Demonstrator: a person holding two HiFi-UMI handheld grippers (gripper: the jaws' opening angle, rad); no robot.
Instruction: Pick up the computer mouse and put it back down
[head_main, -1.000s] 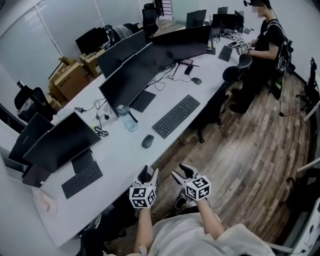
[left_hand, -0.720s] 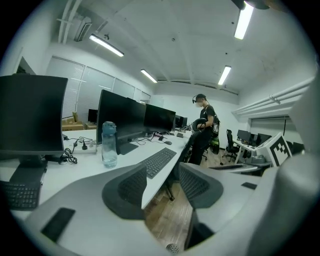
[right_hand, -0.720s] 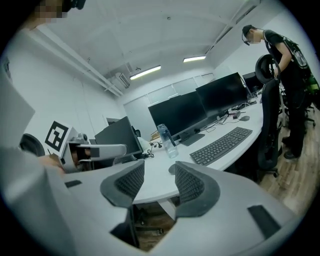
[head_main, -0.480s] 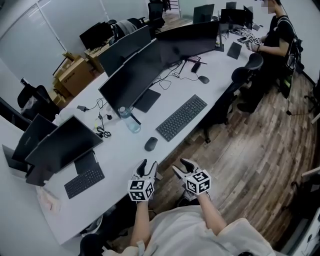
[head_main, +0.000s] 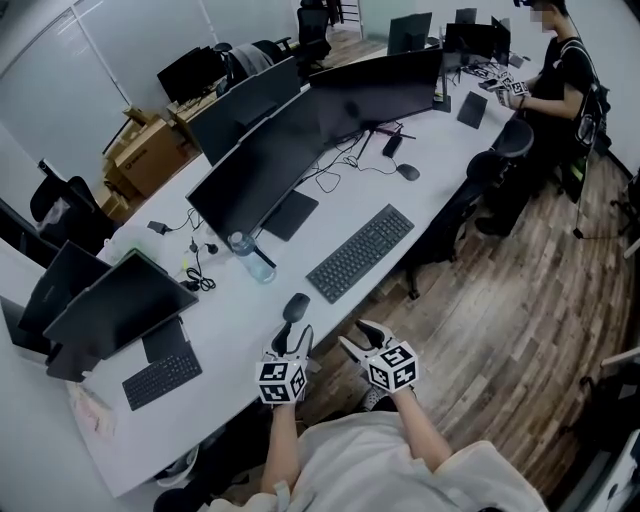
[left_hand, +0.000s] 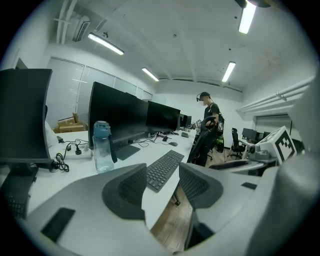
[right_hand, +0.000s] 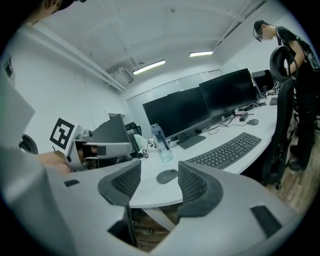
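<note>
both grippers have closed in on the desk (head_main: 240, 335) since a second ago. the gap between them and the mouse (head_main: 296, 307) has shrunk, and the left gripper (head_main: 295, 338) now sits just short of it in the head view. the right gripper (head_main: 360, 338) hangs beside it off the desk's front edge, over the wood floor.

the left gripper's jaws are spread with nothing between the pads, only the desk edge and keyboard (head_main: 360, 252) showing beyond. the right gripper's jaws are widening right now, also empty, and the mouse lines up in the gap but lies well ahead on the desk. looks like the reach is nearly done and the pickup hasn't started.

the mouse is a dark, low, rounded oval, lying flat near the front edge, left of the keyboard and in front of the water bottle (head_main: 250, 258). no cord shows.
</note>
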